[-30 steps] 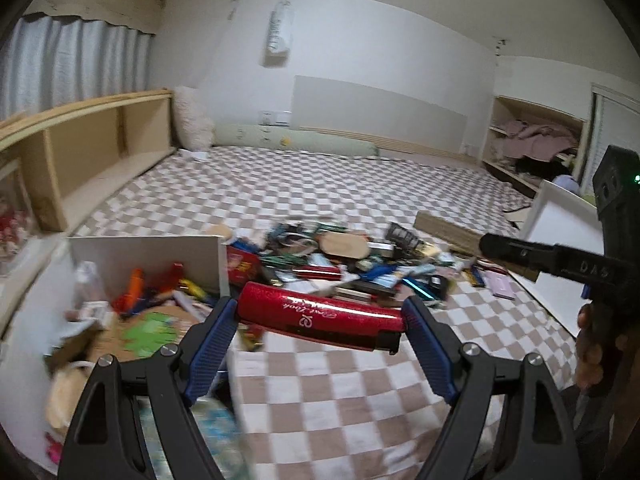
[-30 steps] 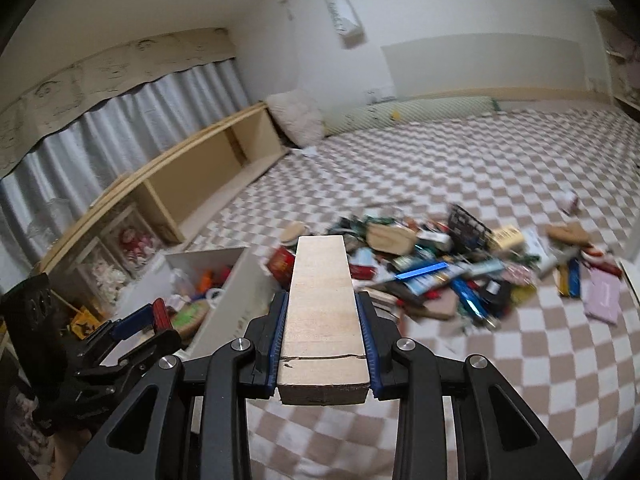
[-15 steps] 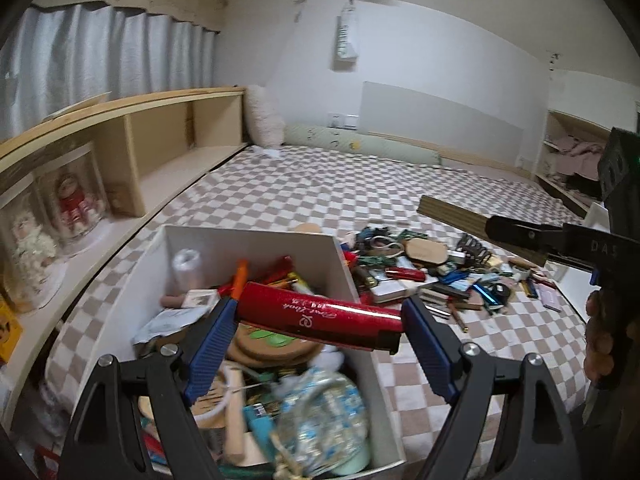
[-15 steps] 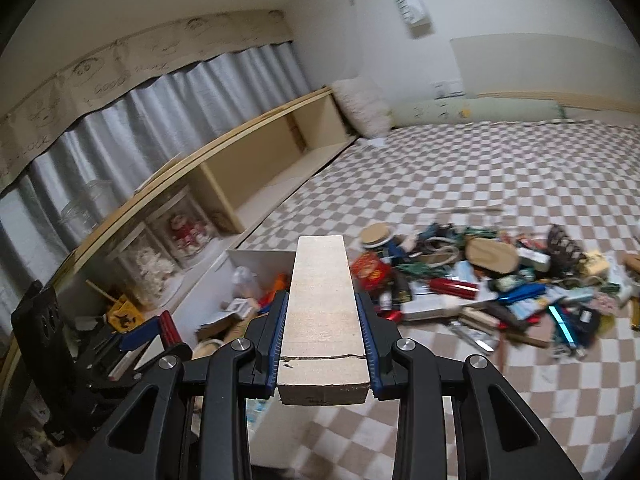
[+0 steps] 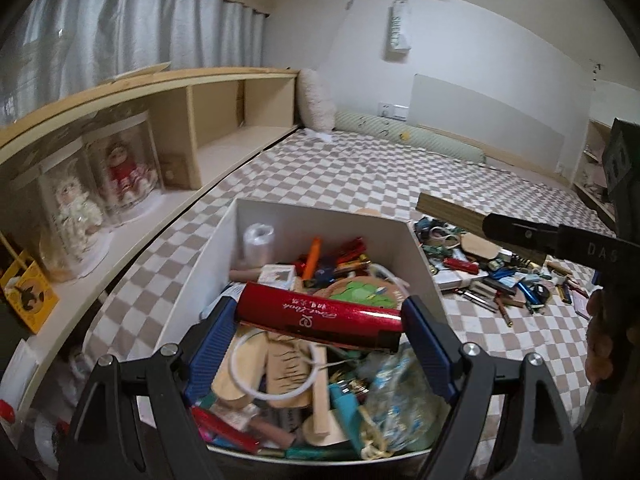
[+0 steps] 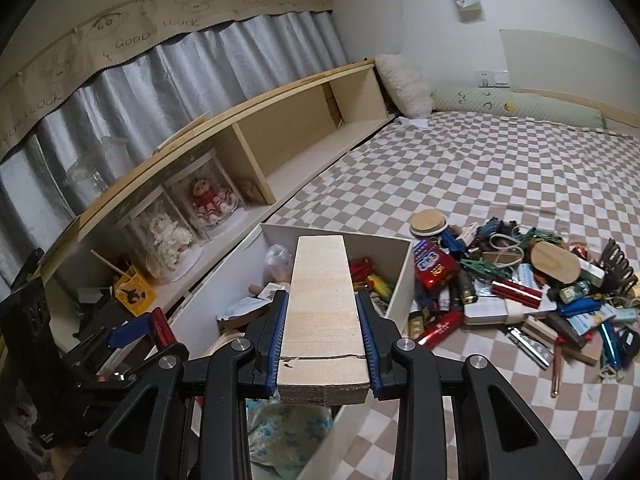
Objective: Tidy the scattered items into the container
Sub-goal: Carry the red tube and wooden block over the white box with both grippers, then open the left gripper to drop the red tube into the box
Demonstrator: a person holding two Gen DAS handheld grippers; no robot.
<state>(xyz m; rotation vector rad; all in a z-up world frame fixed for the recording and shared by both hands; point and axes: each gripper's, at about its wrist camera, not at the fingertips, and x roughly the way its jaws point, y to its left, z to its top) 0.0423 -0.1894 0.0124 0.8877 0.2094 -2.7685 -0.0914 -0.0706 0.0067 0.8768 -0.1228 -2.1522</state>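
Wooden shelving (image 5: 224,120) lines the wall left of the checkered bedcover (image 6: 460,176); my left gripper (image 5: 320,320) clamps a glossy red tube (image 5: 316,314) endwise over the crammed white container (image 5: 320,216). My right gripper (image 6: 322,332) pinches a pale flat plank (image 6: 320,292) above it, clutter (image 6: 520,292) heaped rightward.

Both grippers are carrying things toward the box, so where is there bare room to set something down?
The white box is heaped nearly full. The pile crowds the blanket beside it. Free patches: checked blanket beyond the pile toward the long green cushion, and the empty shelf bays.
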